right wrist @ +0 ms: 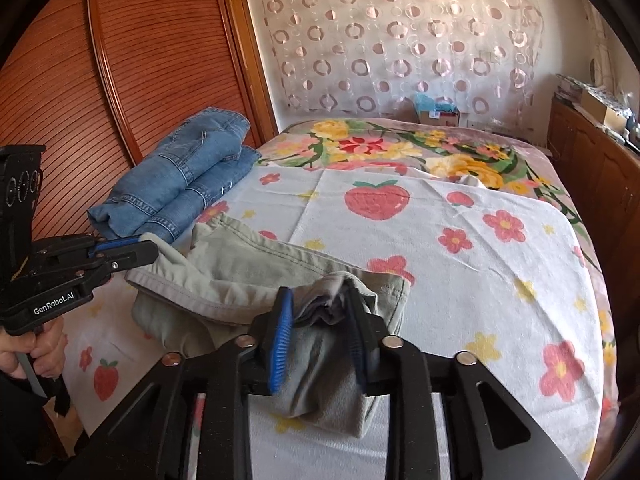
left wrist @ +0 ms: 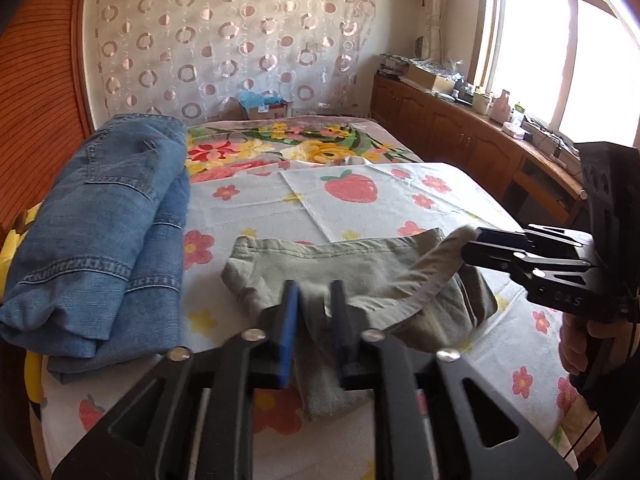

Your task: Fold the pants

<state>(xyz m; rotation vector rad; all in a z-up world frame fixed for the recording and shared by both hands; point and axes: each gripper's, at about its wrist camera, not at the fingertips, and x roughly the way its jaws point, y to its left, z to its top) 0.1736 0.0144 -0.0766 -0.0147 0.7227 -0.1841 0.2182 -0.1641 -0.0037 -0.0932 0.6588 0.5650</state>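
Left of the left gripper (left wrist: 314, 300), folded blue jeans (left wrist: 108, 236) lie on the bed (left wrist: 420, 216). The olive pants (left wrist: 352, 276) are bunched just ahead, cloth lying between its parted fingers. The right gripper (right wrist: 320, 312) likewise stands apart around pants fabric. Far beyond, a cardboard box (right wrist: 438, 114) holds something blue.

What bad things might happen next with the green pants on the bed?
Both claws stand a little open around bunched cloth, so the green pants may slip from the left claw or the right claw and flop unevenly. The fold already looks lumpy, so wrinkles might get pressed in. The folded jeans lie close beside them, so a sideways swing might bump that pile.
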